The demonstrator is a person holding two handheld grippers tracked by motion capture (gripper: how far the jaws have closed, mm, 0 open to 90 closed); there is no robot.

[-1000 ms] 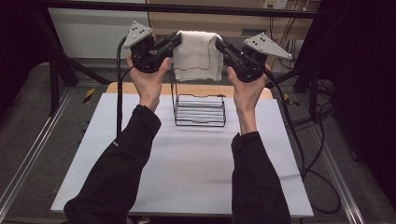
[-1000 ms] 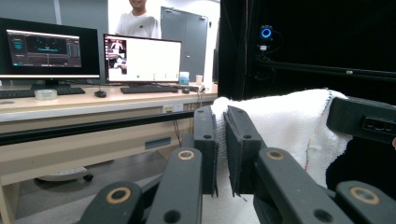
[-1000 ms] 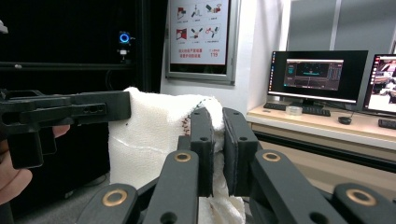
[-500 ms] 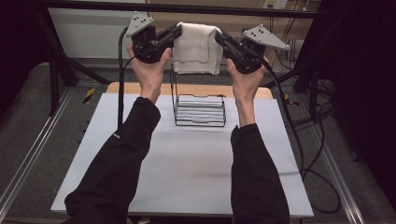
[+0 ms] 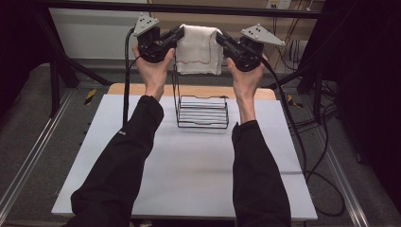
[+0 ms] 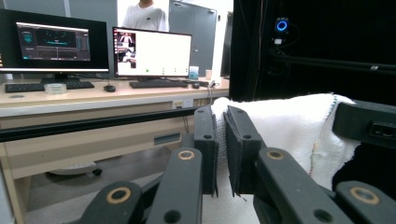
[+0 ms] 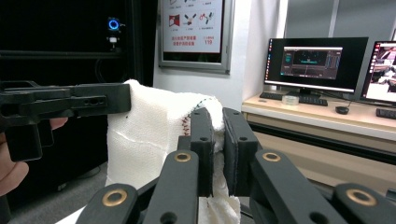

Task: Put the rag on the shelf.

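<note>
Overhead, a white towel (image 5: 199, 48) is held stretched between the left gripper (image 5: 176, 35) and right gripper (image 5: 222, 39), high above a wire rack (image 5: 202, 112) on the table (image 5: 189, 165). Alongside each gripper, its fingers (image 6: 205, 140) are seen clamped on a towel corner.

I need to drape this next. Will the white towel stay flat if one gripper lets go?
Probably not: the white towel hangs limp between the left gripper and right gripper, so it looks floppy. It seems light, held by pinched corners alone.
</note>
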